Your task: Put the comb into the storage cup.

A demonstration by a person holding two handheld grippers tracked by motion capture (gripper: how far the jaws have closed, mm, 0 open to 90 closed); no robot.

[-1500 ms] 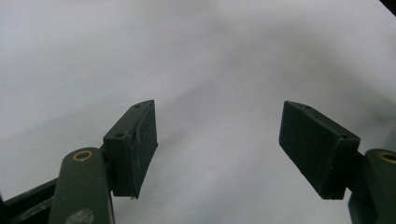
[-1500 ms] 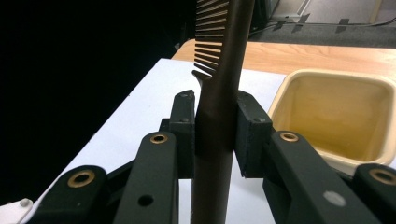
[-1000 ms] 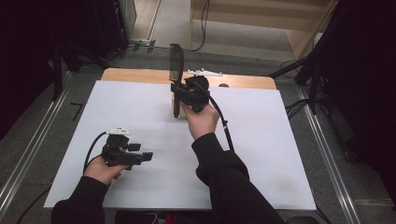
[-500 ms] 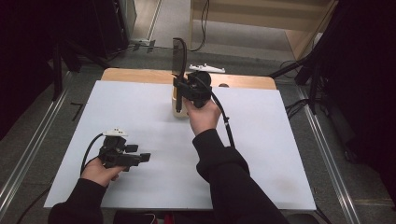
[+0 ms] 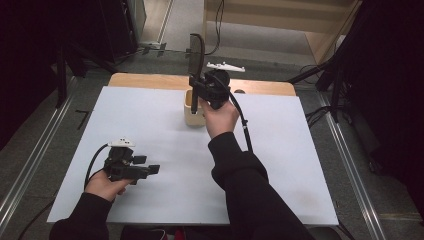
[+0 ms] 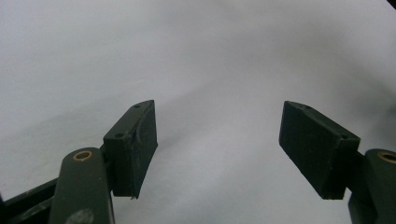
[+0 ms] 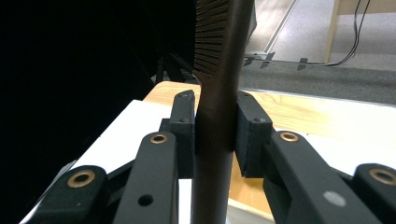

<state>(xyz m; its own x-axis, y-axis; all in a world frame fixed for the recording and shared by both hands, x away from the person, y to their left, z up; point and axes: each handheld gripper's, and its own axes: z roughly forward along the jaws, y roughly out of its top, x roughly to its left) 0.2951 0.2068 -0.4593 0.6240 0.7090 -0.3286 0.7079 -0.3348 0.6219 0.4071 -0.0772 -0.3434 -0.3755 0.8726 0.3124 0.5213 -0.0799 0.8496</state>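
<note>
The right gripper (image 5: 196, 90) clamps an upright comb (image 5: 195, 50) over the box (image 5: 189, 116) near the table's (image 5: 300, 165) far edge. The left gripper (image 5: 150, 170), jaws wide and empty, sits near the front-left corner; bare table lies between.

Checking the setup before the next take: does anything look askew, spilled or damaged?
Nothing stands out. The right tool holds the dark comb upright above the small wooden box, and the left tool rests open over the white table cover.
</note>
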